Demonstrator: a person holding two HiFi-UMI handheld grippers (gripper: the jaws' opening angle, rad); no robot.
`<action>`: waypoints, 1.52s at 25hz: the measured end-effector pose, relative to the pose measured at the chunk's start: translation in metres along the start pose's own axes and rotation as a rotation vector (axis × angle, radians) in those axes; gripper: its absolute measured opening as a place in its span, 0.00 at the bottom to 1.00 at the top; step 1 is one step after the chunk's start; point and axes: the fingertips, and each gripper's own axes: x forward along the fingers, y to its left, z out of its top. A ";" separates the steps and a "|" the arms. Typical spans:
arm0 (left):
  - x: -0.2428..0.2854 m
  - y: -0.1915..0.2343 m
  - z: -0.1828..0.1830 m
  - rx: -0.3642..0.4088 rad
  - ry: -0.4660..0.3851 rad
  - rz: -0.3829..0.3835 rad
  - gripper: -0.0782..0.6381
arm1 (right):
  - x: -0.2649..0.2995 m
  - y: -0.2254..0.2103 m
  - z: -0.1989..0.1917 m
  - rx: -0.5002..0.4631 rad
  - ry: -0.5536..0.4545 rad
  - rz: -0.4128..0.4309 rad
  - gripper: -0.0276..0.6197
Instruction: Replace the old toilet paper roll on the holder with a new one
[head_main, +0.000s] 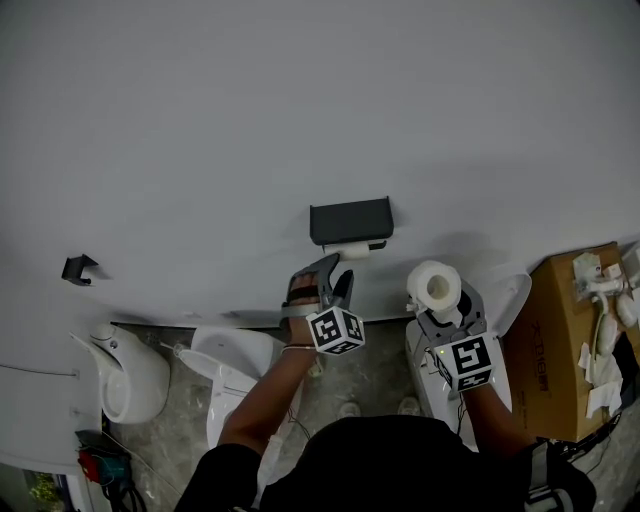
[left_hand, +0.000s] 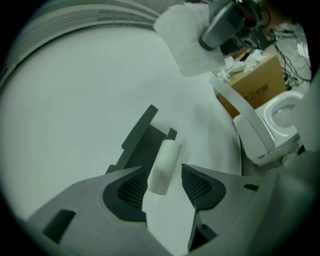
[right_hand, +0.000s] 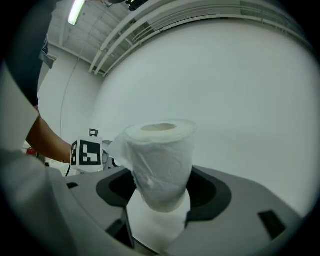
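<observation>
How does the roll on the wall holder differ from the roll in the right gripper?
The old roll is a thin, nearly bare tube; the new roll is fat with paper. The old roll lies level on the black holder, between the open jaws of the left gripper; the new roll stands on end, clamped in the right gripper. Both are white.
</observation>
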 end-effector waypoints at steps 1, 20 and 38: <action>0.004 -0.002 0.001 0.053 0.014 0.010 0.39 | 0.001 0.000 -0.001 0.000 0.003 0.006 0.49; 0.040 -0.010 0.011 0.317 0.077 0.074 0.35 | 0.023 -0.002 -0.026 0.011 0.055 0.064 0.49; 0.044 -0.018 0.051 0.337 -0.007 0.073 0.34 | 0.010 -0.018 -0.046 0.032 0.091 0.032 0.49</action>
